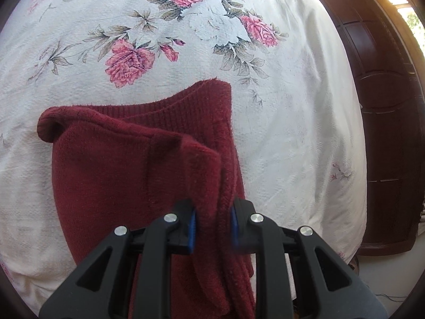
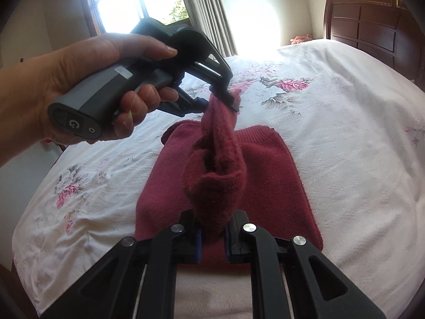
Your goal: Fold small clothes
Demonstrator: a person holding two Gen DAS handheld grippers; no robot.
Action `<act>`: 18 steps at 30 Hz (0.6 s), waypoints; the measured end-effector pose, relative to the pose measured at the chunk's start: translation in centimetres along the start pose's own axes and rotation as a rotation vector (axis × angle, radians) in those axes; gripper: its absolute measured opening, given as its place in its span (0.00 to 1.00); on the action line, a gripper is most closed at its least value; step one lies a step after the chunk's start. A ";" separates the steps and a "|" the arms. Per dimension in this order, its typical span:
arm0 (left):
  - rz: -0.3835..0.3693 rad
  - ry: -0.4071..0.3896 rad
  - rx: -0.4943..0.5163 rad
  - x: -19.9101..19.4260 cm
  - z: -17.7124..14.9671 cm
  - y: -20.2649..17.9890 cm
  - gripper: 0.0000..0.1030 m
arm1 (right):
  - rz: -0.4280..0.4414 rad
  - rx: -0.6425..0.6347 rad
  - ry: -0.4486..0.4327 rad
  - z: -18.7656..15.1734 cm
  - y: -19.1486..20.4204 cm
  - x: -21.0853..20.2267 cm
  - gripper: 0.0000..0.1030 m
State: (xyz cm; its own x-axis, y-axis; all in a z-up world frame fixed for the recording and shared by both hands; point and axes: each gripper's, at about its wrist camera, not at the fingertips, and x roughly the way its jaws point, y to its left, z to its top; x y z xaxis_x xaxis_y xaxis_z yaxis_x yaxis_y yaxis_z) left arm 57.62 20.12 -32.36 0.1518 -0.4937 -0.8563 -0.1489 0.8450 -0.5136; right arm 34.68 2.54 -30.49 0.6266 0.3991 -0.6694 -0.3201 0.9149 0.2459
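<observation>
The sweater (image 2: pixel 228 175) pinched in the right tool (image 2: pixel 212 234) is fuzzy dark red knit, ribbed at its far edge. Both tools are matt black plastic with shiny metal rivets (image 1: pixel 256 218) and blue pads (image 1: pixel 192 226); the left tool (image 1: pixel 212 223) bites the same wool. Beneath lies a textured white floral bedspread (image 1: pixel 292 133); beyond, glossy dark wood furniture (image 2: pixel 372 26).

White floral bedspread (image 2: pixel 345 122), dark wooden headboard (image 2: pixel 372 26) — beyond, bright window (image 2: pixel 127 0), pale curtains (image 2: pixel 209 13)

Sunlit window (image 2: pixel 138 0), grey curtains (image 2: pixel 209 13), dark wooden headboard (image 2: pixel 372 26), floral bedspread (image 2: pixel 345 106)
</observation>
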 end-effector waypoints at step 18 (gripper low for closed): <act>0.032 -0.014 -0.015 4.1 -0.5 -1.7 0.18 | 0.051 0.108 0.084 -1.9 -4.9 1.3 0.11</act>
State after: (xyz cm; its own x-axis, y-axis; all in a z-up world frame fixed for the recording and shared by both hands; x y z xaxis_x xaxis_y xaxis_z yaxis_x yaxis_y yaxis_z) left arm 58.06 16.55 -35.03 0.1602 -0.4633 -0.8716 -0.1690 0.8571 -0.4866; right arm 35.68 -1.52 -33.92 0.5487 0.4429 -0.7091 -0.2688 0.8966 0.3520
